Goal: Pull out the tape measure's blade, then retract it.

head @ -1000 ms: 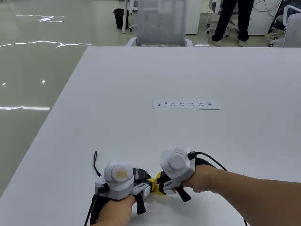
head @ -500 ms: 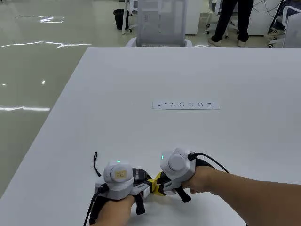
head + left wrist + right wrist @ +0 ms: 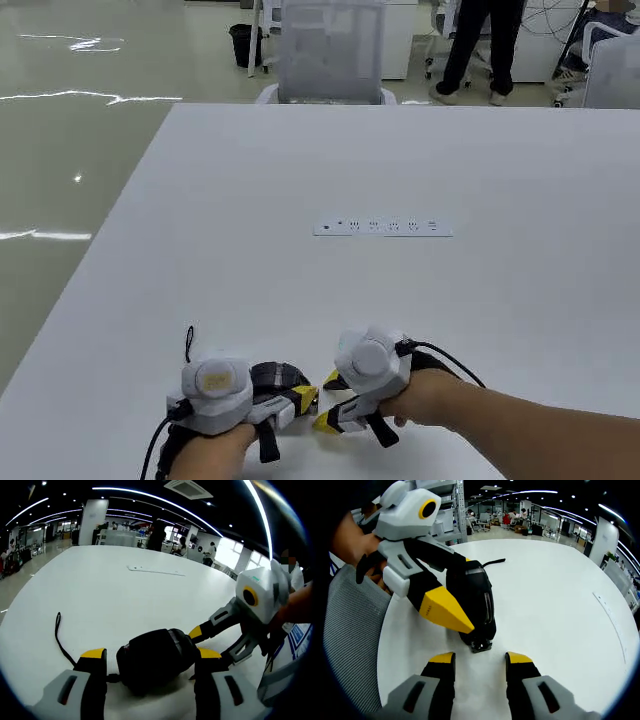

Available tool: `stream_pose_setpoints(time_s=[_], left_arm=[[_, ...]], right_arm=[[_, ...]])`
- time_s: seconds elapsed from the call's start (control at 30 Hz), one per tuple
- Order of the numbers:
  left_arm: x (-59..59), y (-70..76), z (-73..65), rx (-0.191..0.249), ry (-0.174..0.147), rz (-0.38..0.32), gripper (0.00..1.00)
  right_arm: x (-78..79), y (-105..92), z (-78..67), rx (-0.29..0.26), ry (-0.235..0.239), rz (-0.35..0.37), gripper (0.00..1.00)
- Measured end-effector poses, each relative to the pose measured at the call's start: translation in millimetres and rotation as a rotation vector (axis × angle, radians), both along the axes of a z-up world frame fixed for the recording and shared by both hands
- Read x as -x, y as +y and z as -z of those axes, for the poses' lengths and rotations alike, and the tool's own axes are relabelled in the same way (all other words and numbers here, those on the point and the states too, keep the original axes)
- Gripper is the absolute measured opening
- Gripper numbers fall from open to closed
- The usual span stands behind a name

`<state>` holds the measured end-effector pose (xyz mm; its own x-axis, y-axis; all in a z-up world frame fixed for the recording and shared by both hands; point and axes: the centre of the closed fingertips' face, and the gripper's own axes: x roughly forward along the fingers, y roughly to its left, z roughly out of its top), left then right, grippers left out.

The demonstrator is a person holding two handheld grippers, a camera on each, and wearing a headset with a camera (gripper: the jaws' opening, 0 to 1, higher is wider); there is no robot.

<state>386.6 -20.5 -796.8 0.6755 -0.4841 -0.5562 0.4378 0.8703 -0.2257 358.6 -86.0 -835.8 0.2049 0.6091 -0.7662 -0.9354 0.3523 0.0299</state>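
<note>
The black tape measure [image 3: 156, 657], blade retracted, is clamped between the left gripper's [image 3: 150, 655] jaws at the white table's [image 3: 400, 160] near edge. The right gripper [image 3: 481, 658] is spread just short of its hook.

The left gripper [image 3: 150, 655] has two broad black fingers [image 3: 91, 679]. Each is capped at the tip with a yellow wedge and carries a grey inset panel with a dark slot further back. The right gripper [image 3: 481, 658] is built alike, with black fingers [image 3: 440, 681], yellow tips and grey slotted panels behind them. In the head view each gripper swells behind its fingers into a rounded white moulded body. A black lever [image 3: 380, 431] juts out beneath the right one. A black cable [image 3: 443, 351] loops out from the rear of the right gripper's body, on the side away from the fingers. A second cable [image 3: 158, 447], also black, trails from the rear of the left one.
</note>
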Motion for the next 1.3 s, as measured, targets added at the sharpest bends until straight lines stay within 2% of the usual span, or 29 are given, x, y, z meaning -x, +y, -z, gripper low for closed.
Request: stream_pose_setpoints(time_s=[0.13, 0.17, 0.2, 0.23, 0.3, 0.4, 0.43, 0.5, 0.57, 0.7, 0.9, 1.0, 1.1, 1.17, 1.2, 1.3], left_arm=[[2.8, 15.5, -2.5, 0.008, -0.01, 0.023, 0.79], [4.3, 16.9, -3.1, 0.02, -0.011, 0.038, 0.81], [9.3, 15.7, -3.5, 0.059, 0.008, 0.072, 0.82], [11.5, 17.1, -2.9, 0.077, 0.02, 0.081, 0.83], [13.4, 27.4, -5.6, 0.062, -0.002, 0.087, 0.88], [18.3, 37.0, -7.2, 0.079, 0.005, 0.101, 0.91], [20.3, 40.8, -6.8, 0.079, 0.016, 0.097, 0.96], [23.2, 44.3, -7.3, 0.074, 0.009, 0.105, 0.99], [27.1, 49.6, -9.8, 0.068, 0.0, 0.11, 0.99], [31.8, 64.1, -13.6, 0.039, -0.021, 0.111, 0.99], [41.7, 77.2, -18.5, 0.036, -0.041, 0.113, 0.99], [49.4, 81.4, -14.5, -0.002, -0.037, 0.139, 0.99], [54.9, 83.8, -18.3, 0.013, -0.046, 0.143, 0.99], [56.8, 83.8, -22.4, 0.035, -0.048, 0.138, 0.99], [57.6, 85.1, -25.2, 0.043, -0.062, 0.133, 0.99], [58.3, 92.0, -24.8, 0.029, -0.071, 0.132, 0.99]], right_arm=[[4.1, -11.7, -5.4, -0.018, -0.016, 0.029, 0.46], [4.3, -13.8, -7.5, -0.024, -0.026, 0.037, 0.46], [3.9, -18.3, -11.7, -0.038, -0.04, 0.056, 0.46], [4.6, -20.4, -13.6, -0.048, -0.041, 0.068, 0.47], [7.7, -28.7, -18.3, -0.059, -0.048, 0.087, 0.49], [12.8, -43.2, -21.5, -0.066, -0.06, 0.119, 0.53], [15.9, -48.7, -21.9, -0.068, -0.063, 0.133, 0.54], [19.8, -56.2, -24.4, -0.075, -0.063, 0.157, 0.57], [23.2, -63.2, -29.4, -0.119, -0.051, 0.214, 0.59], [29.5, -82.3, -37.1, -0.153, -0.065, 0.284, 0.66], [35.9, -105.9, -47.5, -0.201, -0.073, 0.374, 0.78], [39.5, -117.9, -53.0, -0.219, -0.084, 0.418, 0.85], [48.7, -129.2, -57.9, -0.269, -0.085, 0.448, 0.87], [52.6, -138.2, -57.3, -0.266, -0.092, 0.464, 0.91], [54.7, -145.1, -57.5, -0.262, -0.103, 0.477, 0.91], [65.2, -156.4, -56.9, -0.256, -0.115, 0.487, 0.94]])
